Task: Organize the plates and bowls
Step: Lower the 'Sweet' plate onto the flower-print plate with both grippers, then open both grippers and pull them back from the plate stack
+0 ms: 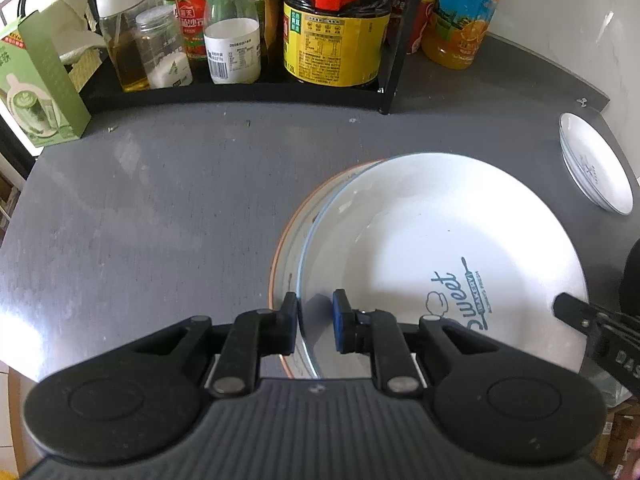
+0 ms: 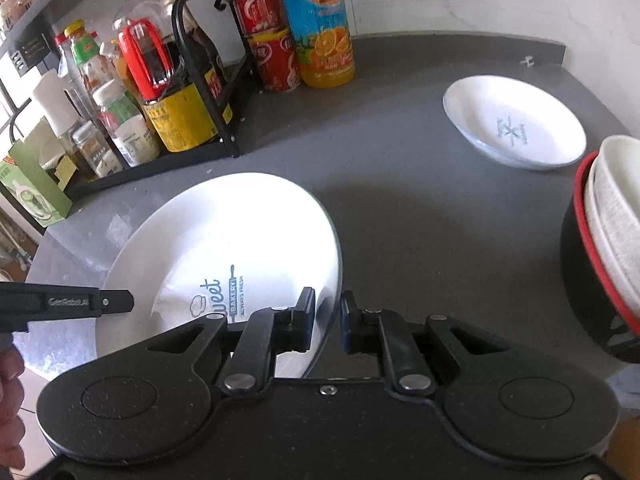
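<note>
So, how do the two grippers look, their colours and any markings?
Both the left gripper and the right gripper are matte black, with linkage arms on silver pivot pins, round side discs and blue finger pads. Seen from the right wrist, the left one's side carries small white lettering.

- Your left wrist view looks down along its fingers, close over the big plate's left rim, facing the bottle rack.
- Your right wrist view sits close at that plate's right rim, facing the same way.
- Both share the plate, the rack and the small dish.

Matte black left hand-held gripper and right hand-held gripper; blue pads; silver pivot screws; ribbed grey housing; white lettering on side.
</note>
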Demonstrator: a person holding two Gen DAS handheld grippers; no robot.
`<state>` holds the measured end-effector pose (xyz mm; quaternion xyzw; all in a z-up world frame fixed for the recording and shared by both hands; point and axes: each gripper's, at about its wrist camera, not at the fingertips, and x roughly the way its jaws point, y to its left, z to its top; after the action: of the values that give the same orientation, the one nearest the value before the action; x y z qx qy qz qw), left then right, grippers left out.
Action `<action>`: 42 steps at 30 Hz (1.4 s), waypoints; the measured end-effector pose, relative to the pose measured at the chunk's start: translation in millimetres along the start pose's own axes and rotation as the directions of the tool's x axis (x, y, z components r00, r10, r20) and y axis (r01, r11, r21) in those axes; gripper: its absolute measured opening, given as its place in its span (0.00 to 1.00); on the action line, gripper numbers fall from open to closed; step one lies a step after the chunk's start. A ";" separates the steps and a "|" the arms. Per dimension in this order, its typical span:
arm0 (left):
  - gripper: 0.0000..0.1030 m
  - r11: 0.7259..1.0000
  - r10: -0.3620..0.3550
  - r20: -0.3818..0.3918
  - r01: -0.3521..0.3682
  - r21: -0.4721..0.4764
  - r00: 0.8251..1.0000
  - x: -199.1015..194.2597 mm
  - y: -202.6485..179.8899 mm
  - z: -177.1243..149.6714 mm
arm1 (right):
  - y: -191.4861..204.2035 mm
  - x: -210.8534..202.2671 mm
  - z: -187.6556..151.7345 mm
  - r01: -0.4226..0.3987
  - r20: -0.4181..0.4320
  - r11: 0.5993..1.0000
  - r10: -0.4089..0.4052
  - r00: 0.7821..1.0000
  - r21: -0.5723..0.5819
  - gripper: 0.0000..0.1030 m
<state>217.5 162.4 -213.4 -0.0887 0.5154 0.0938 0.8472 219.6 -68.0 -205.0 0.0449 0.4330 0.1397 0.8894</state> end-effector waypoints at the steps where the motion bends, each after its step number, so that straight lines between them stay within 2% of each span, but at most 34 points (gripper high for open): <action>1: 0.15 1.000 0.001 -0.001 -0.001 0.000 1.000 0.8 0.1 1.5 | -2.4 -1.9 0.3 -0.005 0.001 1.000 0.005 1.000 0.012 0.13; 3: 0.15 1.000 0.001 -0.003 -0.001 -0.002 1.000 2.0 0.5 4.4 | -4.8 -3.1 1.0 -0.018 0.003 1.000 0.018 1.000 0.026 0.08; 9: 0.15 1.000 0.006 -0.010 -0.006 0.000 1.000 4.0 0.5 12.6 | 0.5 0.6 0.1 -0.011 0.014 1.000 0.011 1.000 -0.004 0.08; 19: 0.16 1.000 0.019 -0.028 -0.019 -0.006 0.999 -2.4 4.0 20.7 | 5.4 10.9 -2.1 -0.013 -0.015 1.000 0.013 1.000 -0.008 0.08; 22: 0.22 0.997 0.070 -0.008 -0.070 0.023 0.998 -5.2 2.1 20.7 | 10.5 12.9 -3.7 -0.002 -0.013 1.000 0.002 1.000 -0.028 0.08; 24: 0.24 0.997 0.076 0.004 -0.076 0.032 0.997 -6.3 2.1 21.7 | 10.3 13.6 -2.7 -0.001 -0.015 1.000 0.001 1.000 -0.027 0.08; 35: 0.24 0.997 0.081 0.007 -0.081 -0.006 0.997 -11.3 11.3 26.9 | 7.2 15.1 -0.3 -0.014 -0.029 1.000 0.013 0.999 -0.018 0.10; 42: 0.29 0.995 0.089 0.026 -0.088 -0.046 0.996 -18.8 16.7 35.3 | -6.6 3.9 4.4 -0.043 -0.006 0.998 0.043 0.999 0.053 0.12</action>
<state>235.0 186.0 -181.5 -0.0835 0.5044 0.1442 0.8472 226.8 -73.0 -206.6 0.0771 0.4385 0.1473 0.8832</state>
